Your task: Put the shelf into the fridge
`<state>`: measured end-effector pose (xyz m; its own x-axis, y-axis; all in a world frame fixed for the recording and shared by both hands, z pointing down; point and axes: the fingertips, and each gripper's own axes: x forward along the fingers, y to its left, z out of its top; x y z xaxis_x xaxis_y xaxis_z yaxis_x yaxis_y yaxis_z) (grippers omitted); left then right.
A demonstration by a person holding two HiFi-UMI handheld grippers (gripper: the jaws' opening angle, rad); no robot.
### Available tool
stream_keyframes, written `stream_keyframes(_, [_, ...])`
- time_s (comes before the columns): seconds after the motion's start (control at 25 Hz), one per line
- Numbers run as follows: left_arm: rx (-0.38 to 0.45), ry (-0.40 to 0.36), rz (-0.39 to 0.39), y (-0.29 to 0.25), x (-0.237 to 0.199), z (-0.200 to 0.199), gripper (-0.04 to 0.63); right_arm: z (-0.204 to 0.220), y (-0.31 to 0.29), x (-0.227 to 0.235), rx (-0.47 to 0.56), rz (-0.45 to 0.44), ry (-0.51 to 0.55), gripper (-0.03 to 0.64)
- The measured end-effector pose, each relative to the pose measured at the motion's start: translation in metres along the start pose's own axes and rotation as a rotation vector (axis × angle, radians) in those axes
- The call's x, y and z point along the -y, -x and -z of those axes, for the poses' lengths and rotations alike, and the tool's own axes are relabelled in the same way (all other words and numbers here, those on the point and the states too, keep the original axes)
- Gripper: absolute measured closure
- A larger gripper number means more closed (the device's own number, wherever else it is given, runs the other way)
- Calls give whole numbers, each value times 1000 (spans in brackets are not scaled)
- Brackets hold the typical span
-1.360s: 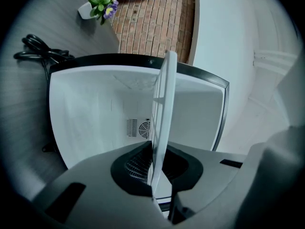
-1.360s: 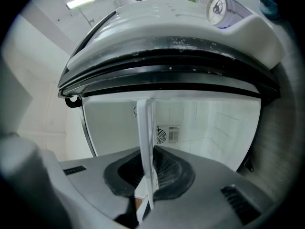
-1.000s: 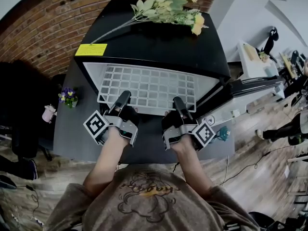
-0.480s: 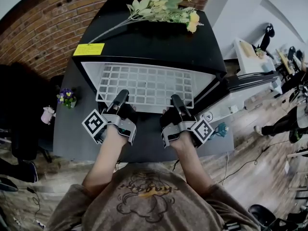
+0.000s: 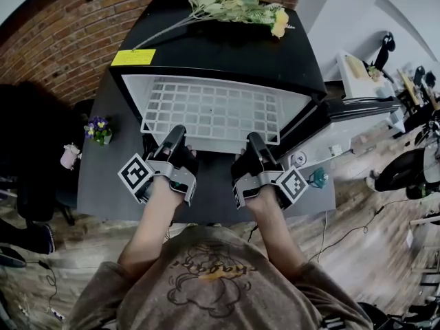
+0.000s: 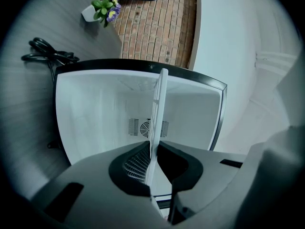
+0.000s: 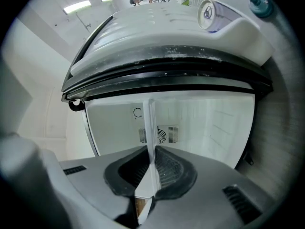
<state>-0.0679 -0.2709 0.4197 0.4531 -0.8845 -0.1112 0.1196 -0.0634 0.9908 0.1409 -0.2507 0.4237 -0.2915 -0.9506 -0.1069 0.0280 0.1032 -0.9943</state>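
A white wire-grid shelf [image 5: 210, 112] lies flat, partway inside the open black mini fridge [image 5: 227, 53], seen from above in the head view. My left gripper [image 5: 177, 135] is shut on the shelf's near edge at the left, and my right gripper [image 5: 253, 141] is shut on that edge at the right. In the left gripper view the shelf [image 6: 158, 109] shows edge-on between the jaws, with the white fridge interior [image 6: 100, 118] and its back vent behind. The right gripper view shows the same thin shelf edge [image 7: 151, 128] pinched between the dark pads.
The fridge door [image 5: 357, 119] hangs open to the right. Artificial flowers [image 5: 240, 2] and a yellow sticker [image 5: 133, 57] are on the fridge top. A small flower pot [image 5: 100, 129] sits on the grey table at left. Brick wall [image 5: 62, 26] behind.
Both grippers and the shelf have hardly shifted; the shelf sits slightly deeper in the fridge opening. The head camera's view has moved a little.
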Motion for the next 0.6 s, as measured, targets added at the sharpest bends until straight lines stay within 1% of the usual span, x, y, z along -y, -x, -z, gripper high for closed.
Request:
stream_keyframes(0.44, [8, 11, -8, 13, 0, 5, 545, 3, 12, 1, -1, 13, -5, 598])
stream_keyframes(0.6, [10, 18, -8, 15, 0, 7, 545, 4, 16, 0, 9, 27, 15, 600])
